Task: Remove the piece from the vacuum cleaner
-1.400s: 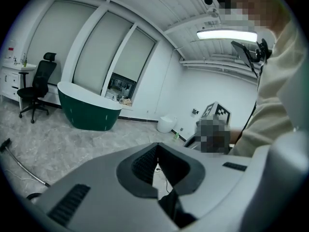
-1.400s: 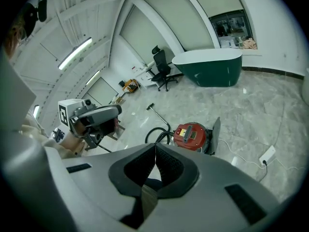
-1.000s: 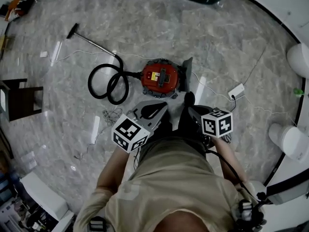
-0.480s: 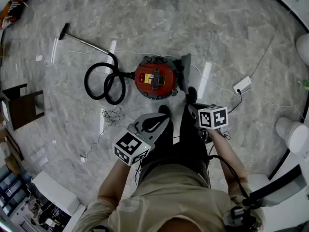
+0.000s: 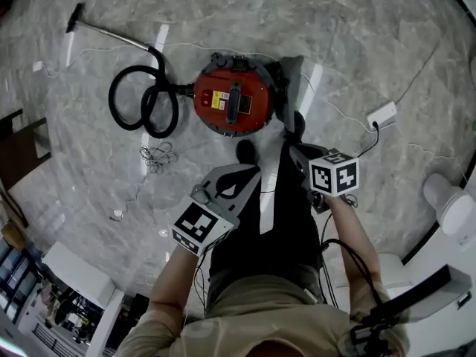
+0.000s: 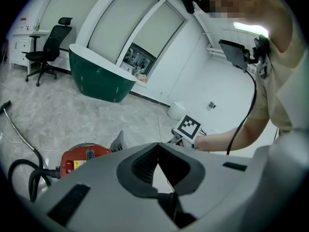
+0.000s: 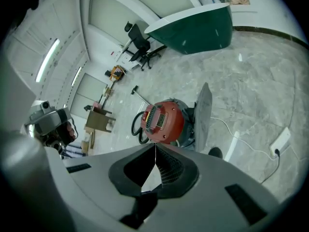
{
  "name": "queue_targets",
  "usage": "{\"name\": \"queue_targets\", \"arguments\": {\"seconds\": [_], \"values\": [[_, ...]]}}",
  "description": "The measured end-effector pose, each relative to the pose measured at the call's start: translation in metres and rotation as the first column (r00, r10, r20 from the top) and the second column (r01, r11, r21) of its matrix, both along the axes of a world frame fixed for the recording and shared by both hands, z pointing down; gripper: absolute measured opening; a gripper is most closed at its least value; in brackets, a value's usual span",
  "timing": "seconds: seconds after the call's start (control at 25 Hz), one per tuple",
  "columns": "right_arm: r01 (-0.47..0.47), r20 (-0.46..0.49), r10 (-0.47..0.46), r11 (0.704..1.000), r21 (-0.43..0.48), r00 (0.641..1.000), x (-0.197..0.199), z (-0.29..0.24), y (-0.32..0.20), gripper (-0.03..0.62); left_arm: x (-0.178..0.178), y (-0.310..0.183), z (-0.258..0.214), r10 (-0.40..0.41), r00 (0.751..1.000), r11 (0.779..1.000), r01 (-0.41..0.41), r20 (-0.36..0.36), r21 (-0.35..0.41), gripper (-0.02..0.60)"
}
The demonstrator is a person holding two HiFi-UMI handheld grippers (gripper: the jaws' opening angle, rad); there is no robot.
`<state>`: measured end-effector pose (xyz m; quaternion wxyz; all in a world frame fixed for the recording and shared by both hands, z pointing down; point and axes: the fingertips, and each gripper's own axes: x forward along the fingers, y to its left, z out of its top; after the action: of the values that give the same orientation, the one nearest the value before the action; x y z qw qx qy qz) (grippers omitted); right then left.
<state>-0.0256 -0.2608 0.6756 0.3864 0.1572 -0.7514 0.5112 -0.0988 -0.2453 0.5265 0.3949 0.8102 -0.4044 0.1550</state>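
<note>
A round red vacuum cleaner (image 5: 232, 104) sits on the marble floor, with its black hose (image 5: 141, 99) coiled to the left and a wand (image 5: 111, 32) stretching away. A flat grey piece (image 5: 291, 84) stands upright against its right side. My left gripper (image 5: 255, 168) is shut and empty, held above the floor short of the vacuum (image 6: 84, 157). My right gripper (image 5: 292, 149) is also shut and empty, pointing at the vacuum (image 7: 163, 121) and the grey piece (image 7: 203, 115). Neither gripper touches the machine. The person's dark shoes stand just in front of it.
A white power strip (image 5: 384, 114) with cable lies to the right. A tangle of wire (image 5: 158, 155) lies left of the feet. A dark chair (image 5: 18, 151) stands at far left, white round objects (image 5: 446, 203) at far right. A green counter (image 6: 99, 79) is beyond.
The person has stepped closer to the vacuum, which now looks larger and nearer in the head view. Both grippers have stayed shut and moved forward with the body.
</note>
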Motion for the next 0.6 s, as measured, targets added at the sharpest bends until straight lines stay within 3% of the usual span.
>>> {"name": "queue_targets", "arguments": {"seconds": [0.12, 0.24, 0.4, 0.44, 0.6], "values": [[0.061, -0.043, -0.060, 0.998, 0.011, 0.997, 0.003, 0.029, 0.002, 0.003, 0.000, 0.007, 0.028, -0.038, 0.999, 0.999, 0.037, -0.031, -0.035, 0.005], [-0.013, -0.033, 0.013, 1.000, 0.019, 0.999, -0.001, 0.055, -0.012, 0.003, -0.001, 0.015, 0.054, -0.058, 0.998, 0.996, 0.055, -0.035, -0.063, 0.005], [-0.071, -0.053, 0.078, 0.989, 0.128, 0.996, -0.007, 0.087, -0.037, 0.012, -0.002, 0.028, 0.081, -0.086, 0.995, 0.991, 0.081, -0.043, -0.105, 0.005], [-0.081, -0.064, 0.091, 0.987, 0.137, 0.994, -0.008, 0.096, -0.043, 0.096, -0.001, 0.030, 0.086, -0.090, 0.995, 0.990, 0.084, -0.048, -0.114, 0.005], [-0.110, -0.128, 0.123, 0.988, 0.108, 0.984, -0.012, 0.133, -0.059, 0.224, 0.007, 0.038, 0.096, -0.088, 0.994, 0.987, 0.077, -0.072, -0.143, 0.004]]}}
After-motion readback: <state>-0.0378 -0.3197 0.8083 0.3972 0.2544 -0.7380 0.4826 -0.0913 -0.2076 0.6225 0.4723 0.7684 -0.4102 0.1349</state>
